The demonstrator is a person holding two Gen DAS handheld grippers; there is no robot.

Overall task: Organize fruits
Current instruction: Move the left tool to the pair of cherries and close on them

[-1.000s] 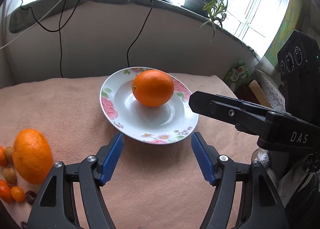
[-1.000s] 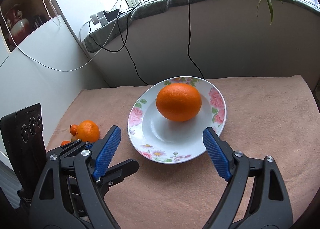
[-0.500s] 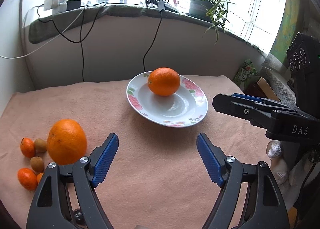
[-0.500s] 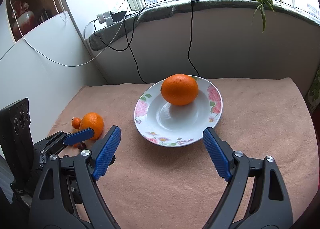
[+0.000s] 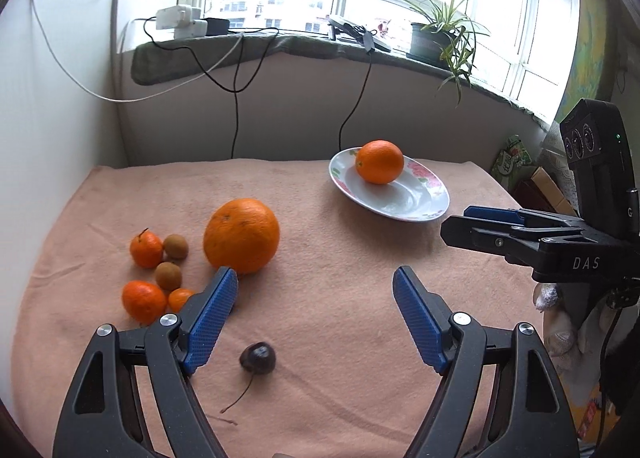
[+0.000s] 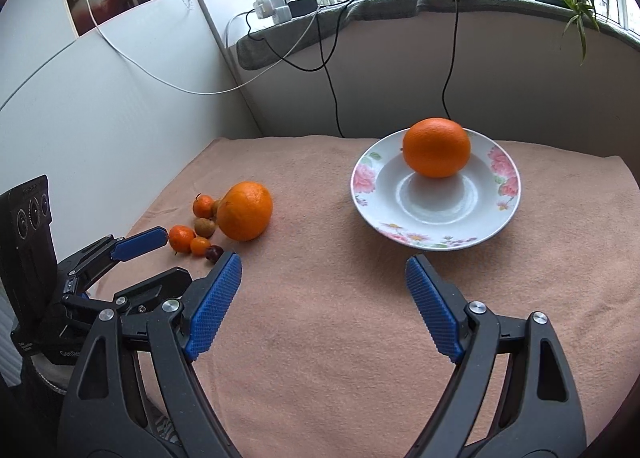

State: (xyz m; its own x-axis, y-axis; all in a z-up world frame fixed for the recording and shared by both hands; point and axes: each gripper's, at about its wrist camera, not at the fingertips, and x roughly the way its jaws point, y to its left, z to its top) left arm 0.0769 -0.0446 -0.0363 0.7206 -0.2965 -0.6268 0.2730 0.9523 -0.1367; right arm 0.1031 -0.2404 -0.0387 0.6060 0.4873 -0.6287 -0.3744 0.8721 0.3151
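A flowered white plate (image 5: 420, 204) (image 6: 420, 236) holds one orange (image 5: 379, 161) (image 6: 436, 153). A second large orange (image 5: 241, 235) (image 6: 245, 211) lies on the pink cloth to the left, beside small tangerines (image 5: 146, 249) (image 6: 181, 238), brown longans (image 5: 168, 276) and a dark cherry (image 5: 258, 357) (image 6: 214, 253). My left gripper (image 5: 316, 316) is open and empty, its left finger just in front of the large orange, the cherry below between the fingers. My right gripper (image 6: 324, 304) is open and empty in front of the plate; it also shows in the left wrist view (image 5: 480, 226).
The cloth-covered table (image 5: 328, 338) meets a white wall on the left and a curved sill wall behind. Black cables (image 5: 236, 98) hang down from the sill. A potted plant (image 5: 436, 42) stands on the sill. Boxes (image 5: 536, 186) lie past the table's right edge.
Both grippers have pulled back from the plate. The left one has swung left toward the loose fruit pile, bringing the cherry and small fruits into view. Both stay open.
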